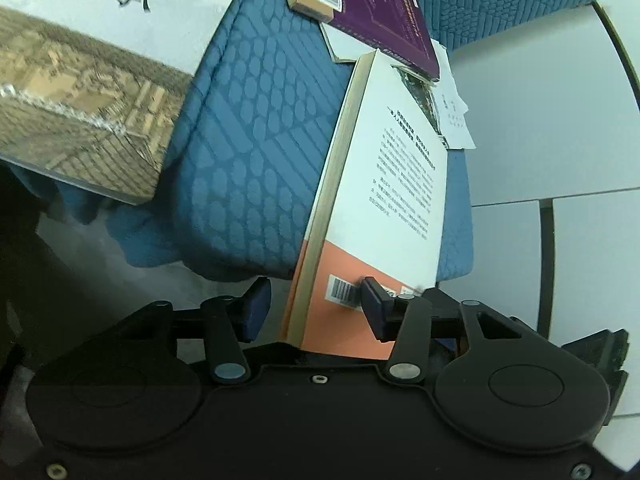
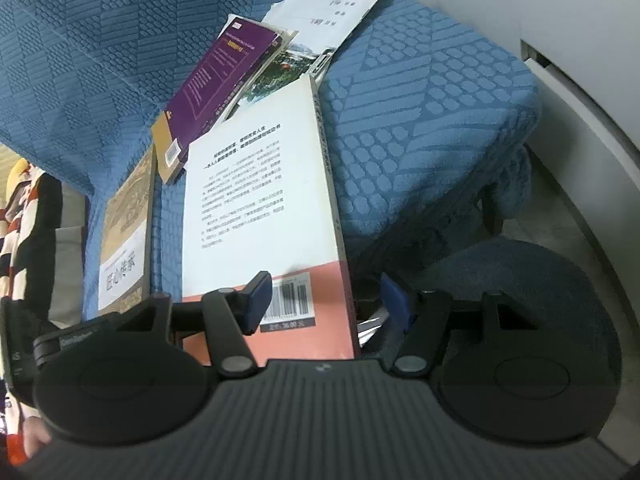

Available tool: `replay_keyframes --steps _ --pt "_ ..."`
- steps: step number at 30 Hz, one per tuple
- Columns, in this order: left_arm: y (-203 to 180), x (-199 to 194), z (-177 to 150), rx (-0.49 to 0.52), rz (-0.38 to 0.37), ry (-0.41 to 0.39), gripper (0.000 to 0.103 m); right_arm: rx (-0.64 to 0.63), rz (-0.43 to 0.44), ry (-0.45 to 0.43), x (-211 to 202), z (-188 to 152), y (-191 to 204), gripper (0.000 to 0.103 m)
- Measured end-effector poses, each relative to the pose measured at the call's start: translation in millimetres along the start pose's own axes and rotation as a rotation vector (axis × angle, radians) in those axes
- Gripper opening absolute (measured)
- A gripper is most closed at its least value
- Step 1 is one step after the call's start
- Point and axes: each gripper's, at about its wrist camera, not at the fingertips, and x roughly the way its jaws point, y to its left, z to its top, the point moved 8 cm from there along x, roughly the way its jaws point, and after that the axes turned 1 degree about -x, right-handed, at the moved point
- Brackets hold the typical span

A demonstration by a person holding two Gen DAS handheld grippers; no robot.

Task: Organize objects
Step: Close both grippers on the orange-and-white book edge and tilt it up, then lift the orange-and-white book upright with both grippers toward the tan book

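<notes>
My left hand-held gripper [image 1: 316,304] stands part open astride the near corner of the white-and-orange book [image 1: 384,184]; one blue pad lies over the barcode, the other hangs clear of the page edge, so nothing is pinched. My right hand-held gripper [image 2: 326,300] is spread wider around the same corner, its blue pads apart from cover and spine, gripping nothing. That paperback lies back cover up on the blue sofa seat [image 2: 420,112], whose woven cover shows raised scale and stripe patterns. Its back carries blocks of small black Chinese print, too fine to read, and a price under the barcode. To its left lies a book with a tan rooftop picture [image 2: 128,216] and a white label that seems to read 匠心传承. Beyond sits a purple paperback [image 2: 224,72] with its own barcode, atop a glossy landscape cover. Farthest are loose white sheets [image 2: 332,8] with printed characters.
</notes>
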Motion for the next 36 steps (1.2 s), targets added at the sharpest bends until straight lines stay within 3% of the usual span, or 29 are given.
replay_keyframes --steps 11,22,30,36 --pt "4.0 17.3 -0.4 -0.101 -0.096 0.028 0.047 -0.005 0.092 0.078 25.6 4.0 9.4 0.063" --pt "1.6 15.6 1.4 -0.103 -0.109 0.010 0.039 0.119 0.215 0.050 14.7 8.5 1.5 0.062" --pt "-7.5 -8.1 6.4 -0.076 -0.150 -0.018 0.025 0.173 0.276 0.031 0.1 9.4 1.0 0.045" --pt "-18.4 -35.1 12.8 -0.067 -0.204 -0.074 0.022 0.155 0.331 -0.001 -15.4 11.2 15.4 0.038"
